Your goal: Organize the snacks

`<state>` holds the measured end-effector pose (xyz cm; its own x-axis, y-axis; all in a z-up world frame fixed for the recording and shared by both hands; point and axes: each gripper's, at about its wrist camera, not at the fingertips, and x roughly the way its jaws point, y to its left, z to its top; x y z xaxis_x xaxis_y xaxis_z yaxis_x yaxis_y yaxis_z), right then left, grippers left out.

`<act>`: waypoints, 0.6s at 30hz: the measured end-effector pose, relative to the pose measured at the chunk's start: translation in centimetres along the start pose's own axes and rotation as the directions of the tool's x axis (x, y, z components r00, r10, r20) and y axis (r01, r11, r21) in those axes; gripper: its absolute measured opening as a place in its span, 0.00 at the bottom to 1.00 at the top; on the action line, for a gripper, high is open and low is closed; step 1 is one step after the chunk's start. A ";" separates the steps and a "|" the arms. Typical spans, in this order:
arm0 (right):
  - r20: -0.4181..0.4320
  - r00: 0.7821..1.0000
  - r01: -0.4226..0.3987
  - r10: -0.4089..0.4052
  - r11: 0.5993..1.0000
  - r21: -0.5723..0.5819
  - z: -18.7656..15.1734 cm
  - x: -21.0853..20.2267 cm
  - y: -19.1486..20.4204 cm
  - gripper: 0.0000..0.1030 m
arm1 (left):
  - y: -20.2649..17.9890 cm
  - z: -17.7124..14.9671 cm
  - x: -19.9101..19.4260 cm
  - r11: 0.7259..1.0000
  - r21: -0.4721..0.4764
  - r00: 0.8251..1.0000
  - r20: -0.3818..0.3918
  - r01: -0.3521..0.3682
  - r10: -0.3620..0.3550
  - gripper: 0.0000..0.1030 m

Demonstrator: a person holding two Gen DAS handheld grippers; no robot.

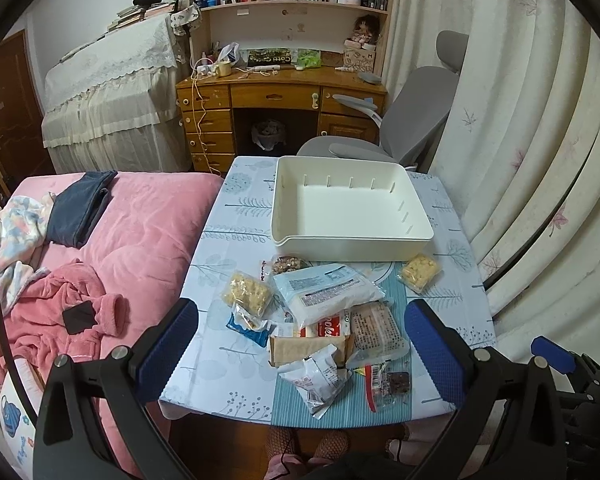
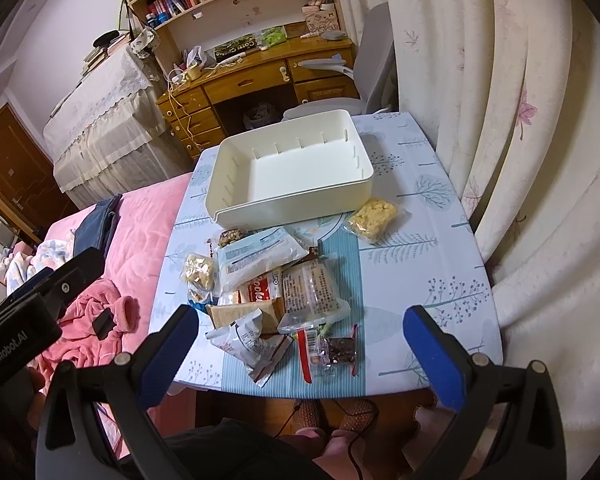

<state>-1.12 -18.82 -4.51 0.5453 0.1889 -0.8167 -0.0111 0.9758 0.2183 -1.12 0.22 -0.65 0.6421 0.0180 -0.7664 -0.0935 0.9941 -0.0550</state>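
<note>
Snacks [image 1: 328, 316] heaped on desk [image 1: 220, 248] in front of white bin [image 1: 350, 208].
Bin holds nothing. One yellow cracker pack [image 1: 418, 272] lies apart, beside the bin's front right corner. Left tool [image 1: 300, 344] and right tool [image 2: 300, 356] both hover spread wide over the heap, gripping nothing.

A cloth-covered surface [image 1: 220, 364] carries a white bin [image 1: 350, 240] at its far side. Nearer lies a heap of snack packets [image 1: 324, 320], overlapping one another, and one yellow packet [image 1: 419, 272] apart at the right, just beside the bin's front wall.
</note>
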 end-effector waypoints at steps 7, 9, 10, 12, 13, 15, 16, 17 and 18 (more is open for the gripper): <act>-0.004 1.000 -0.005 0.005 1.000 -0.004 0.0 0.0 0.0 1.00 | 0.1 0.0 -0.2 1.000 -0.005 1.000 0.002 -0.015 0.015 0.99; -0.003 1.000 -0.006 0.006 1.000 -0.003 0.0 0.0 0.0 1.00 | 0.0 0.0 -0.3 1.000 -0.003 1.000 0.004 -0.024 0.024 0.99; -0.004 1.000 -0.007 0.007 1.000 -0.003 0.0 0.0 0.0 1.00 | -0.1 0.0 -0.3 1.000 -0.003 1.000 0.008 -0.026 0.026 0.99; -0.003 1.000 -0.005 0.005 1.000 -0.002 0.0 -0.1 0.1 1.00 | -0.1 -0.1 -0.5 1.000 -0.002 1.000 0.016 -0.026 0.026 0.99; -0.001 1.000 -0.002 0.002 1.000 -0.002 0.0 -0.2 0.1 1.00 | -0.2 -0.1 -0.6 1.000 -0.001 1.000 0.020 -0.023 0.023 0.99; 0.003 1.000 -0.010 0.010 1.000 0.001 -0.1 -0.2 -0.1 1.00 | -0.1 -0.1 -0.8 1.000 -0.006 1.000 0.025 -0.018 0.018 0.99; 0.002 1.000 -0.014 0.014 1.000 0.004 -0.1 -0.2 -0.2 1.00 | -0.1 -0.2 -0.8 1.000 -0.009 1.000 0.024 -0.015 0.016 0.99; 0.001 1.000 -0.016 0.016 1.000 0.006 -0.1 -0.2 -0.4 1.00 | 0.0 -0.3 -0.8 1.000 -0.014 1.000 0.021 -0.012 0.012 0.99; -0.001 1.000 -0.019 0.019 1.000 0.011 -0.2 -0.2 -0.4 1.00 | 0.0 -0.4 -0.8 1.000 -0.021 1.000 0.015 -0.010 0.011 0.99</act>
<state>-1.39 -19.27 -4.55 0.5440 0.2072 -0.8131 -0.0119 0.9708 0.2395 -1.88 0.22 -0.30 0.6521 0.0303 -0.7575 -0.1158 0.9915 -0.0601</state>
